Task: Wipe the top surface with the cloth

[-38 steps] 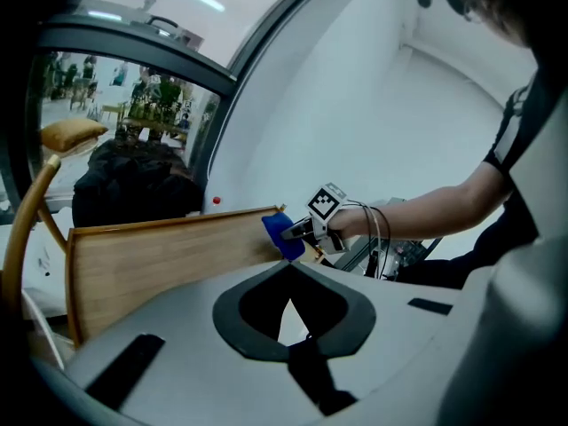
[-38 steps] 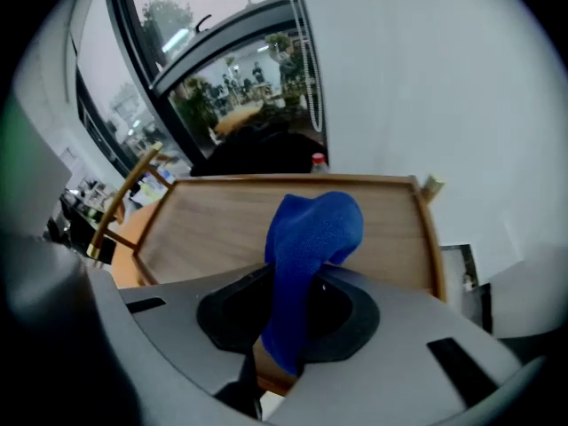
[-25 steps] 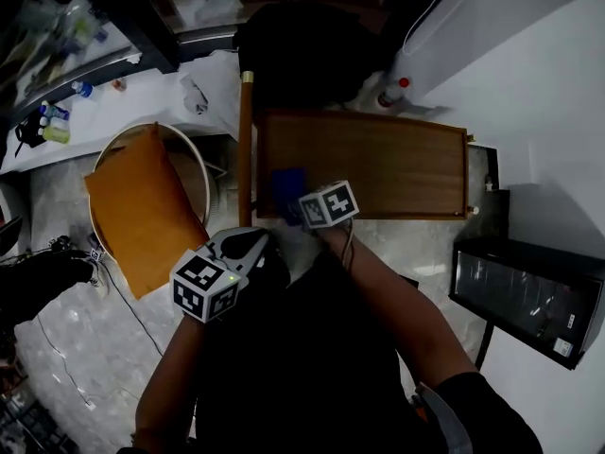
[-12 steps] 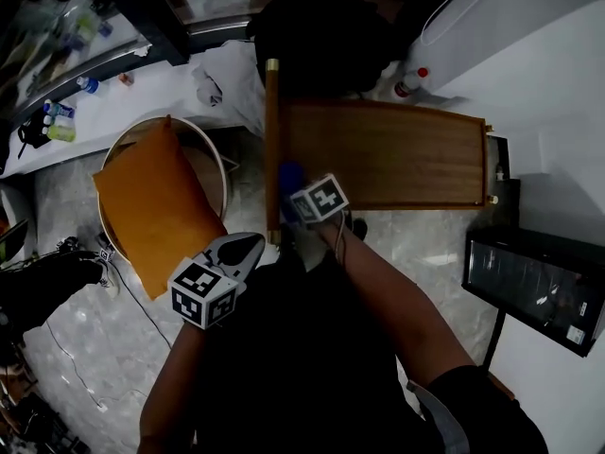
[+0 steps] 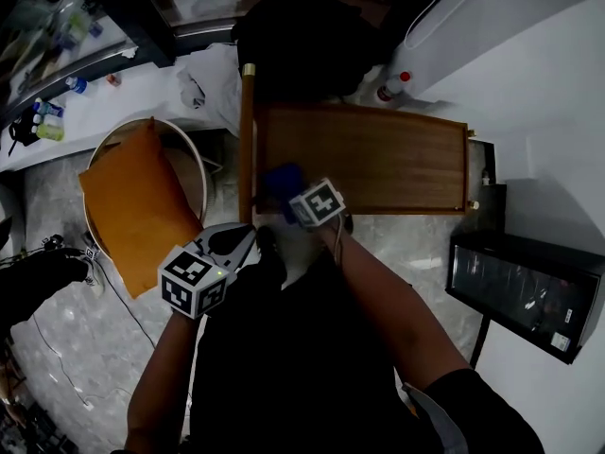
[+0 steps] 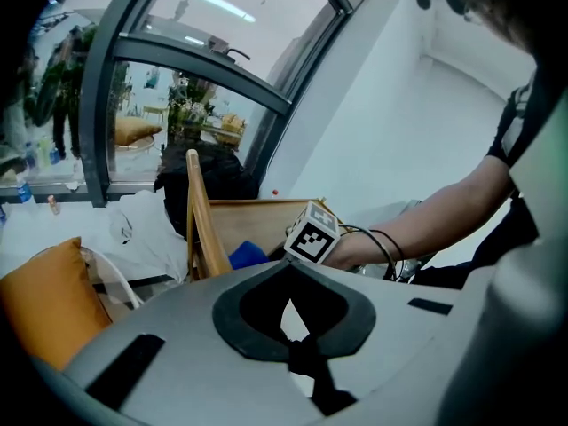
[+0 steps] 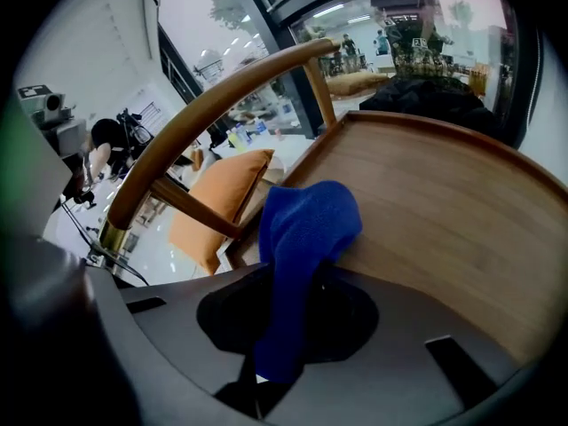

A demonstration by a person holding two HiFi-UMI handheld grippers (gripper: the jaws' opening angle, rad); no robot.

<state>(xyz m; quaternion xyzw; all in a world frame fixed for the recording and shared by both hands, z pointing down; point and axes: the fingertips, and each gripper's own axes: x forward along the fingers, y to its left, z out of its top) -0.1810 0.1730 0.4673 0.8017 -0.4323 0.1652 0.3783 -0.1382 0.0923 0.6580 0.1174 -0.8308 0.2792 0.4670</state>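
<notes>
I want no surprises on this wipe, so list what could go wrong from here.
The right hand-held gripper pinches the blue cloth by a narrow end, so it could slip free or wipe only a thin strip of the wooden top.
The curved wooden rail stands close beside the cloth; a stroke that way may knock it.
The left hand-held gripper hangs shut and empty, so nothing steadies the top.

Cloth (image 5: 282,180) on tabletop (image 5: 378,159) (left end)

Pale marbled floor (image 5: 416,244), white wall (image 5: 558,83) at right with a dark cabinet (image 5: 525,287) beside it. Orange cushion (image 5: 132,206) on a round chair (image 5: 194,140) at left. Dark-framed windows (image 6: 231,25) beyond.
</notes>
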